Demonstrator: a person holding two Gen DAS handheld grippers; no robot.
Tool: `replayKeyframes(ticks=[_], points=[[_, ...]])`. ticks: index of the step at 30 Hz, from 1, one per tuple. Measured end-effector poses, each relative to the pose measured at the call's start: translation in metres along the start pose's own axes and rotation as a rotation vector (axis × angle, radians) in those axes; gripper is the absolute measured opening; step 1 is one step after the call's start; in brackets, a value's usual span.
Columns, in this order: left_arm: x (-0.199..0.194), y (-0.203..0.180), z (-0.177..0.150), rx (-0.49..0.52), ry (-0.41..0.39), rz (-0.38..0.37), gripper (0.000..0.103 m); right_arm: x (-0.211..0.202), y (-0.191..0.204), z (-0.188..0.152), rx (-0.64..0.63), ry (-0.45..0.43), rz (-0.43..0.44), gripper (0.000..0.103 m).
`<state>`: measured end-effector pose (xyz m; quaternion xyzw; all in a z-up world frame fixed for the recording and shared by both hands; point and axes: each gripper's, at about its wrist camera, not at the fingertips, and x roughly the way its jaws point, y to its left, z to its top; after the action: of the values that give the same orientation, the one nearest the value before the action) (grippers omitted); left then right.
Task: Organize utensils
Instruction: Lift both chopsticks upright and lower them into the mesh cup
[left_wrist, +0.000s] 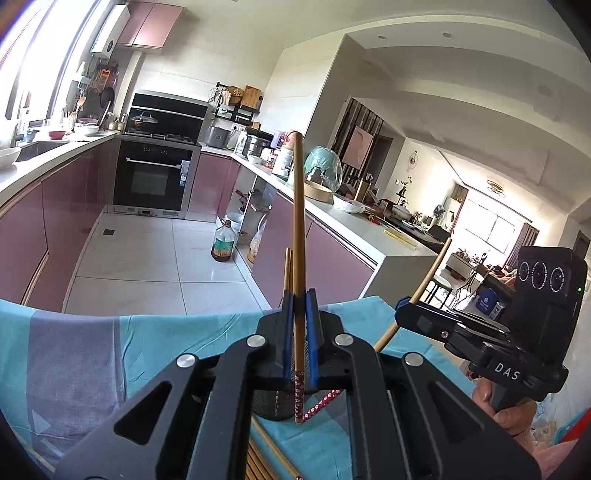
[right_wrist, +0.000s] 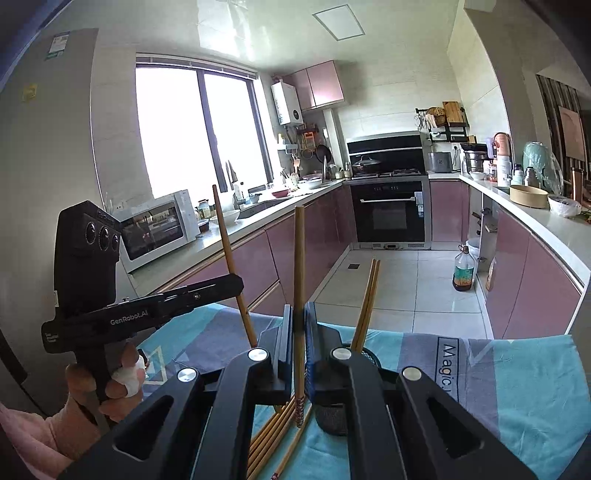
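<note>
A teal cloth (right_wrist: 517, 369) covers the near table. The left gripper (left_wrist: 298, 295) clenches one chopstick (left_wrist: 297, 206) upright; the right gripper (right_wrist: 298, 310) clenches another (right_wrist: 299, 258). More chopsticks (right_wrist: 273, 435) lie below beside a mesh holder (right_wrist: 332, 417).

One wooden chopstick (left_wrist: 298, 229) with a red patterned end stands almost upright, clamped near its base. A second chopstick (right_wrist: 299, 266) stands likewise. More chopsticks (right_wrist: 275, 435) lie loose on the teal cloth, and two lean from a black mesh holder (right_wrist: 365, 299).
</note>
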<state>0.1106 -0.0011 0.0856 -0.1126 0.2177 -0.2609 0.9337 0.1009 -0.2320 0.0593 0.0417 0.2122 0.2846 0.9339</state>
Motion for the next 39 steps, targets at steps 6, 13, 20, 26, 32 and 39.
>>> replayKeyframes(ticks=[6,13,20,26,32,39], points=[[0.011,-0.002,0.016,0.016,-0.032,0.012,0.007,-0.001,-0.006,0.016,-0.015,-0.037,-0.022,0.005],[0.031,0.002,0.025,0.031,-0.035,0.044,0.007,0.005,-0.015,0.028,-0.021,-0.058,-0.047,0.005],[0.051,0.014,0.021,0.027,-0.005,0.066,0.007,0.017,-0.021,0.027,-0.009,-0.048,-0.061,0.005],[0.059,0.017,0.015,0.028,0.015,0.073,0.007,0.017,-0.023,0.033,0.004,-0.063,-0.059,0.005],[0.069,0.017,0.012,0.033,0.035,0.070,0.007,0.022,-0.026,0.032,0.015,-0.062,-0.066,0.005],[0.070,0.014,0.005,0.042,0.059,0.079,0.007,0.038,-0.034,0.019,0.037,0.002,-0.076,0.005]])
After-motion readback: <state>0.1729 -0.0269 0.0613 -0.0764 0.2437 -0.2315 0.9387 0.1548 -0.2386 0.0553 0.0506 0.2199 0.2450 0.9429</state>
